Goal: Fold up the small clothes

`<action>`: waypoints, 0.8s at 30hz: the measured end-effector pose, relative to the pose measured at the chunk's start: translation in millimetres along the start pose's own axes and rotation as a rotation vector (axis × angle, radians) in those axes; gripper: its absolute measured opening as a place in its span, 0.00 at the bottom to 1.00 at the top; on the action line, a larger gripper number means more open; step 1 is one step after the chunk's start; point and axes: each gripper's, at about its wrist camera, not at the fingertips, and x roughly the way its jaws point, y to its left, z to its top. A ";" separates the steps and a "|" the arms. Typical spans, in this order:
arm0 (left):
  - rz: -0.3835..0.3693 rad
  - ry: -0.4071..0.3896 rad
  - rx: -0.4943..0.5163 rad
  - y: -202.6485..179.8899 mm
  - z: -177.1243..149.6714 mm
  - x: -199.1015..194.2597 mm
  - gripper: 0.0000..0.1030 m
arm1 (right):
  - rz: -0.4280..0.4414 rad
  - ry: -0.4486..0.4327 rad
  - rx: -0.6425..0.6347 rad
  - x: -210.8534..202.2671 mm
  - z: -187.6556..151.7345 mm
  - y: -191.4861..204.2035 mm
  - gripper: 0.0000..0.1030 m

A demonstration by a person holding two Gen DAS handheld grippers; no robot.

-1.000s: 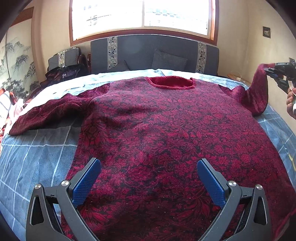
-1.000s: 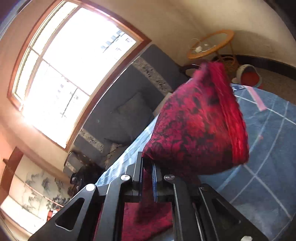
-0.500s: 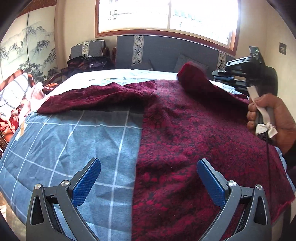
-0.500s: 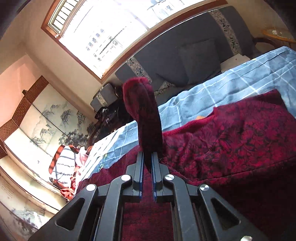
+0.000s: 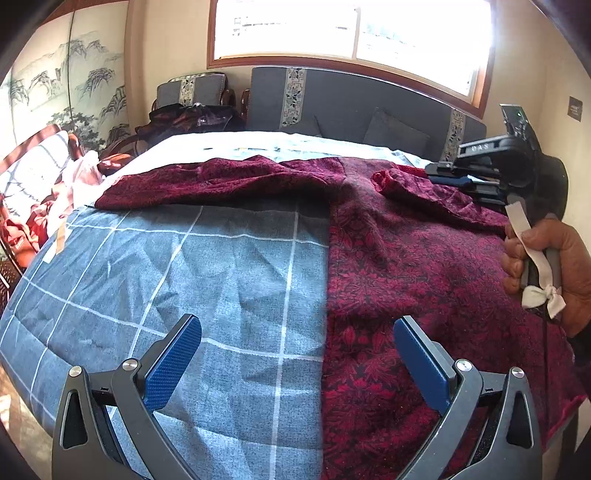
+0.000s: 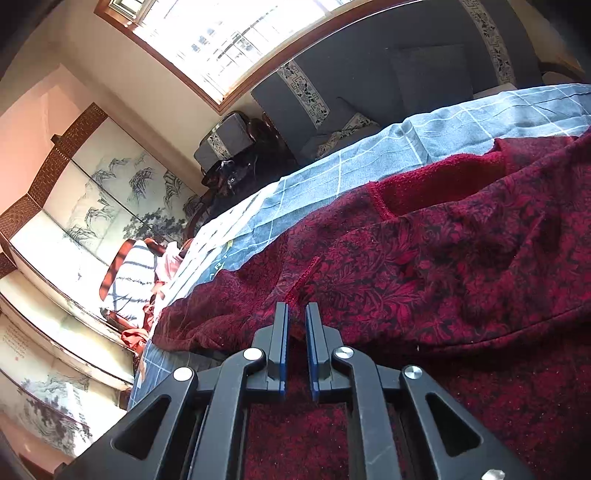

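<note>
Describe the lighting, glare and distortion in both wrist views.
Left wrist view: the window is blown out to white, the bed bulges from fisheye curvature, and the corners are vignetted black. Right wrist view: rolled sideways, window overexposed, sweater sharp and evenly lit.

My left wrist view looks down over the bed (image 5: 184, 258) toward the headboard (image 5: 351, 107); my right wrist view sits close above the sweater (image 6: 424, 258), rolled. Both share sweater and headboard.
</note>
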 end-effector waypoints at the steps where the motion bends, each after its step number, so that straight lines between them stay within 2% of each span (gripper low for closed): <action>1: -0.008 0.005 -0.024 5.8 1.5 0.5 1.00 | -0.017 0.003 -0.005 0.9 -1.2 1.2 0.12; 4: -0.018 0.014 -0.091 21.8 3.1 3.3 1.00 | -0.118 0.033 -0.043 13.8 -7.4 10.5 0.13; 7: -0.015 0.030 -0.125 33.2 -0.1 8.8 1.00 | -0.244 0.039 -0.173 31.4 -15.6 31.0 0.16; 9: -0.003 0.050 -0.125 36.7 -3.5 15.8 1.00 | -0.318 0.064 -0.272 46.9 -22.5 46.7 0.32; 10: 0.004 0.061 -0.123 37.6 -5.6 19.9 1.00 | -0.347 0.078 -0.323 55.0 -26.6 53.6 0.57; 11: 0.011 0.071 -0.121 38.1 -7.8 24.2 1.00 | -0.387 0.080 -0.386 62.5 -31.1 60.7 0.75; 12: 0.016 0.084 -0.120 38.9 -9.9 28.4 1.00 | -0.438 0.069 -0.455 69.5 -36.4 67.3 0.75; 13: 0.018 0.097 -0.120 39.6 -12.1 32.9 1.00 | -0.474 0.063 -0.504 74.2 -39.8 70.6 0.67; 14: 0.019 0.108 -0.120 40.5 -14.4 37.2 1.00 | -0.482 0.071 -0.516 77.7 -40.8 70.6 0.36; 15: 0.018 0.121 -0.121 41.3 -16.5 40.8 1.00 | -0.487 0.095 -0.500 81.8 -39.0 66.9 0.19; 16: 0.018 0.127 -0.120 41.7 -17.7 42.9 1.00 | -0.478 0.100 -0.476 82.4 -36.2 63.6 0.14; 19: -0.003 0.122 -0.111 40.6 -17.1 43.7 1.00 | -0.416 0.081 -0.406 73.1 -27.0 58.4 0.11; 22: 0.002 0.123 -0.108 39.7 -15.9 45.0 1.00 | -0.264 0.051 -0.327 60.4 -18.5 65.4 0.11; 24: -0.004 0.124 -0.113 40.8 -14.7 45.5 1.00 | -0.254 0.064 -0.335 64.5 -18.5 72.3 0.11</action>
